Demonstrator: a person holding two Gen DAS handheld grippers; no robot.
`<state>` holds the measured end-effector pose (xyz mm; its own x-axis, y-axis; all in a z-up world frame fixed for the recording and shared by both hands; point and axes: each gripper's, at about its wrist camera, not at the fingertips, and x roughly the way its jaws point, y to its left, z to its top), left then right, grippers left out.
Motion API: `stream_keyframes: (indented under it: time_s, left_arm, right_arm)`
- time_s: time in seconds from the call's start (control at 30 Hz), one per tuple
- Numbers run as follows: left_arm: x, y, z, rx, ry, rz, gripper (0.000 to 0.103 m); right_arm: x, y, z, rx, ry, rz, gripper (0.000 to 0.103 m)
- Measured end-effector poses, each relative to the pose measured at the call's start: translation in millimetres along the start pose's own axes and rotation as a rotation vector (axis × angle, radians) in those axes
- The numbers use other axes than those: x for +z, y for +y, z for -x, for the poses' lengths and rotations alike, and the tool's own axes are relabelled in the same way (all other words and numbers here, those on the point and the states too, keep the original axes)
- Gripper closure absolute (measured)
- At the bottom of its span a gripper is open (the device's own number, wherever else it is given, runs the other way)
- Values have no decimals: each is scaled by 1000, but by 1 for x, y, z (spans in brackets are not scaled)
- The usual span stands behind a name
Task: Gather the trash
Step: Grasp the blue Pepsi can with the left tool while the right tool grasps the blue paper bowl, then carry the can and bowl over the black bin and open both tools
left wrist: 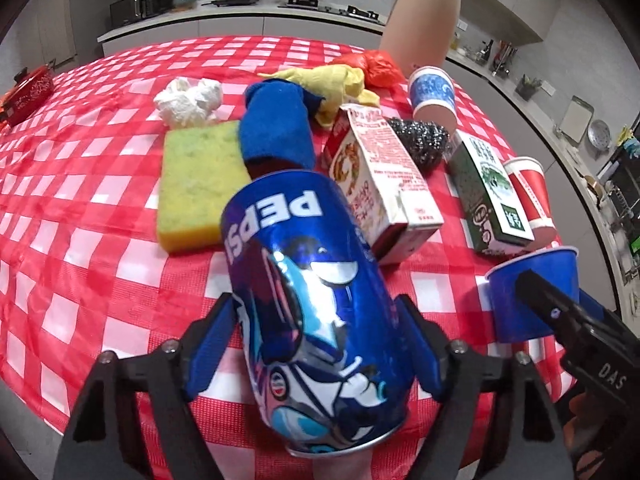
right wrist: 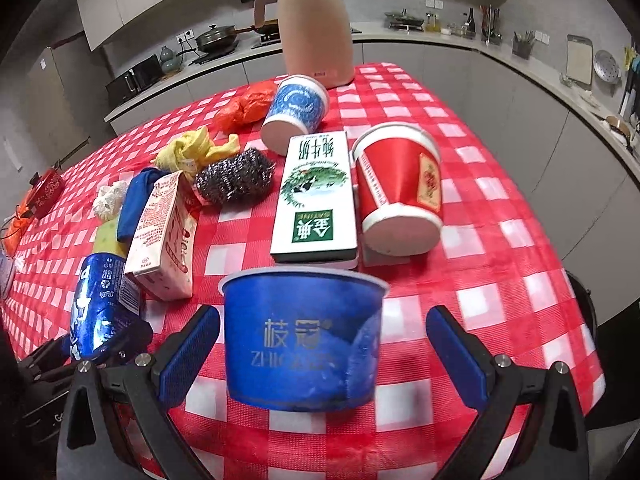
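Note:
My left gripper (left wrist: 316, 344) is shut on a blue Pepsi can (left wrist: 304, 292), held tilted above the red checked table (left wrist: 80, 216); the can also shows in the right wrist view (right wrist: 102, 304). My right gripper (right wrist: 320, 348) is open, its blue pads on either side of a blue paper cup (right wrist: 300, 336) without touching it. The cup also shows in the left wrist view (left wrist: 528, 292). A red-and-white carton (left wrist: 384, 184), a green milk carton (right wrist: 316, 196), a red cup (right wrist: 400, 192) and a blue-patterned cup (right wrist: 296, 108) lie beyond.
A yellow sponge (left wrist: 196, 184), blue cloth (left wrist: 276, 128), white crumpled tissue (left wrist: 188, 100), yellow cloth (left wrist: 336, 80), steel scourer (right wrist: 236, 176) and orange bag (right wrist: 244, 108) lie on the table. A tall pink jug (right wrist: 312, 20) stands at the back. Kitchen counters surround the table.

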<state>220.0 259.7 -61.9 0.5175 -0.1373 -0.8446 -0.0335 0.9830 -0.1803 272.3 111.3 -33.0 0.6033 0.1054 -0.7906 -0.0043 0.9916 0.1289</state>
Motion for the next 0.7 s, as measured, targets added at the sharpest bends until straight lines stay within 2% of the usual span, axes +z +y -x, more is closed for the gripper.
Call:
stream_keyframes:
  time_s: [0.1,0.13,0.17,0.3,0.5,0.7]
  left_arm:
    - [-1,2,1,-19,2,-4,30]
    - [-2,2,2,-25,-3,-9,32]
    - [-2,2,3,-29,-8,-12,35]
    - [-5,3,6,-47,-19,-9,37]
    - [-7,5,23,-36,-69,2,37]
    - [-5,-18,45,-76,-125,-54,37]
  right_arm:
    - [-2,0,-2,20,3,-12,3]
    - [-3,0,-3,30,7,-13,8]
    - [-3,0,-5,50,16,-14,21]
    - [-6,0,-5,66,14,-7,23]
    - [-8,-6,13,87,-34,-11,23]
    - [-7,-23,35,84,-77,-38,23]
